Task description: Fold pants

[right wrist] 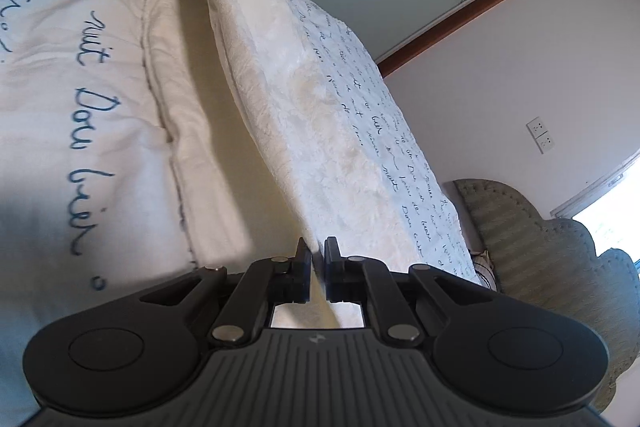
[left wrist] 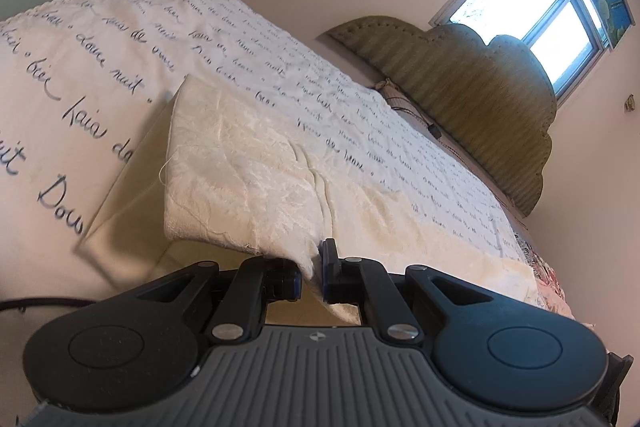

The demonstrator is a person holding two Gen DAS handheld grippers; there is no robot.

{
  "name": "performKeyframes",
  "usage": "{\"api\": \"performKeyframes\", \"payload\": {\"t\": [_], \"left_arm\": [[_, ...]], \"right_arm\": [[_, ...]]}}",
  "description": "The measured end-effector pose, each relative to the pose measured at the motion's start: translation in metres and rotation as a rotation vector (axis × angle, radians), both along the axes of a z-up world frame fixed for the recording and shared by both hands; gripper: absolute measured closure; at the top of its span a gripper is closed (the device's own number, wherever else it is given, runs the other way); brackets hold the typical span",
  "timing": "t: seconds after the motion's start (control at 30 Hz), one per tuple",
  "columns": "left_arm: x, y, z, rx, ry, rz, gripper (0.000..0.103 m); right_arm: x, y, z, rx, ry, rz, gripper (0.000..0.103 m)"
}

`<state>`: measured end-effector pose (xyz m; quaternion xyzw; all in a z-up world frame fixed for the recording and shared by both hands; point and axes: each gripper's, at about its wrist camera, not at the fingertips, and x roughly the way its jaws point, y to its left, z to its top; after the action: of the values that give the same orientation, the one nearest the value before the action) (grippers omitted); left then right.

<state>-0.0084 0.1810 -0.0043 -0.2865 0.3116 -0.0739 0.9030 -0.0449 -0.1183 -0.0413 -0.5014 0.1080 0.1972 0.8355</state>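
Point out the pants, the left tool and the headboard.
pants [left wrist: 248, 163], left wrist view, on the lifted cream fabric panel.
left tool [left wrist: 314, 267], left wrist view, between its fingertips, shut on the pants' edge.
headboard [left wrist: 472, 95], left wrist view, on its ribbed padding.

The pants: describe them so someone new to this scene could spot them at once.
Start at the bed, spread with a white cover bearing dark handwritten script. Lifted above it, stretched between the left tongs and right tongs, hang the pants. Unlike the cover, they are plain cream, crinkly, with no writing and a seam down the middle.
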Motion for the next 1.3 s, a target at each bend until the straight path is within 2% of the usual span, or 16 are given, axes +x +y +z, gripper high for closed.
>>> {"api": "performKeyframes", "payload": {"t": [0.5,0.57,0.67,0.73,0.8,0.87,0.97,1.07,1.17,1.23,1.3], "left_arm": [[-0.007,0.004,-0.023,0.016,0.073,0.032,0.091],[-0.008,0.003,-0.022,0.036,0.067,0.045,0.091],[-0.009,-0.005,-0.017,0.106,0.058,0.041,0.09],[-0.006,-0.007,-0.021,0.121,0.079,0.042,0.087],[-0.007,-0.005,-0.02,0.102,0.093,0.055,0.08],[-0.01,-0.002,-0.014,0.096,0.097,0.072,0.071],[-0.022,0.001,0.0,0.147,0.097,0.145,0.067],[-0.038,-0.003,0.022,0.255,0.06,0.242,0.067],[-0.049,-0.017,0.047,0.37,-0.018,0.297,0.067],[-0.049,-0.03,0.062,0.42,-0.084,0.29,0.067],[-0.038,-0.052,0.077,0.413,-0.149,0.205,0.063]], "right_arm": [[-0.025,0.005,-0.018,-0.007,0.07,0.018,0.097],[-0.028,0.007,-0.023,-0.014,0.068,0.016,0.097],[-0.034,0.008,-0.022,-0.001,0.072,0.019,0.097],[-0.033,0.007,-0.024,0.014,0.088,0.013,0.097],[-0.031,0.006,-0.028,0.025,0.096,0.009,0.097],[-0.03,0.006,-0.028,0.031,0.099,0.003,0.097],[-0.037,0.005,-0.033,0.046,0.068,0.003,0.096],[-0.043,0.005,-0.038,0.038,0.027,0.001,0.096],[-0.047,0.003,-0.035,0.046,0.017,-0.004,0.096],[-0.052,-0.001,-0.03,0.074,0.039,-0.002,0.096],[-0.057,-0.012,-0.021,0.123,0.085,0.005,0.095]]}}
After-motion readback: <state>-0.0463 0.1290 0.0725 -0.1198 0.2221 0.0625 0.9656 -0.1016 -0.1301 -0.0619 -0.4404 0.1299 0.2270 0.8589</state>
